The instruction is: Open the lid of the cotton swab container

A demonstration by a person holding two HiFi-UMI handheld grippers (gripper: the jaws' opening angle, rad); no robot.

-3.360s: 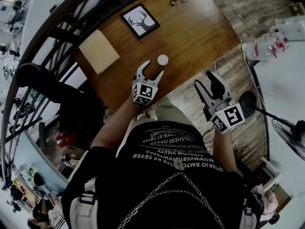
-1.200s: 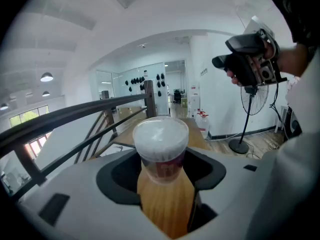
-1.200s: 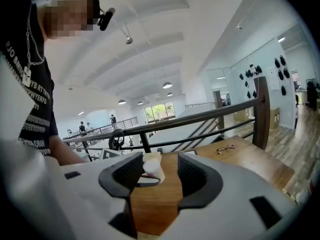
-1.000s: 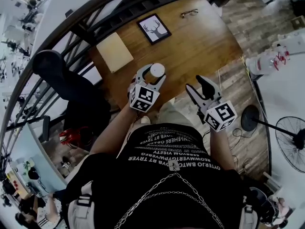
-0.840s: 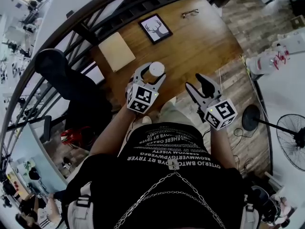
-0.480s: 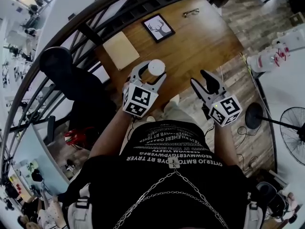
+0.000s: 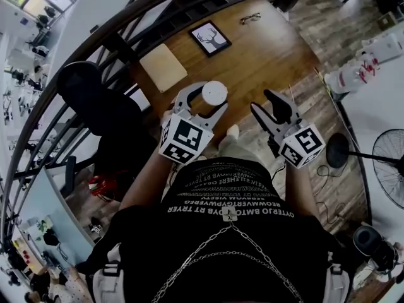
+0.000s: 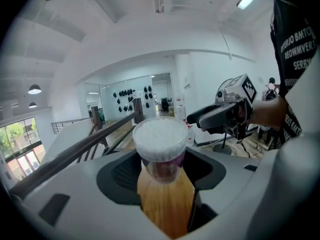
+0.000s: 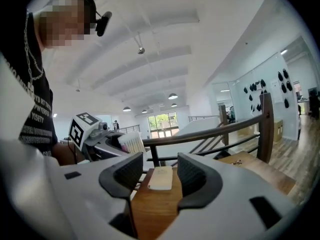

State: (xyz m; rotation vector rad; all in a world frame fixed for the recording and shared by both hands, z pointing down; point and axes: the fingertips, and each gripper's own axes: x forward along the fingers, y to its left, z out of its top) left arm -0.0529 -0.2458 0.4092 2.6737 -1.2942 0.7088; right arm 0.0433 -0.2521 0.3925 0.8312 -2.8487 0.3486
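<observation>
Well, the tub (image 7: 214,93) is small, round and clear, packed w/ white cotton swab heads that show through the top. A clear lid seems to sit on it, and lower on the wall there is a purplish band. It is off the table (image 7: 271,49), in the air over the near edge, clamped by its wall between the two jaws of the left gripper (image 7: 202,101); in the left gripper view the pads press it from both sides. No brand can be read on the tub, as the band is too blurred. Each gripper carries a cube w/ black-and-white square markers, no letters. The person's black shirt (image 7: 230,201) has rows of white capitals, upside down in the head view and too small to read w/ certainty. The left forearm reaches fwd from the body, its gripper tilted a bit down. The right gripper (image 7: 264,103) is just beside it, at approx. the same height and nearly level, jaws apart w/ nothing between them; through the gap only a beige pad (image 9: 161,178) far on the table shows.
</observation>
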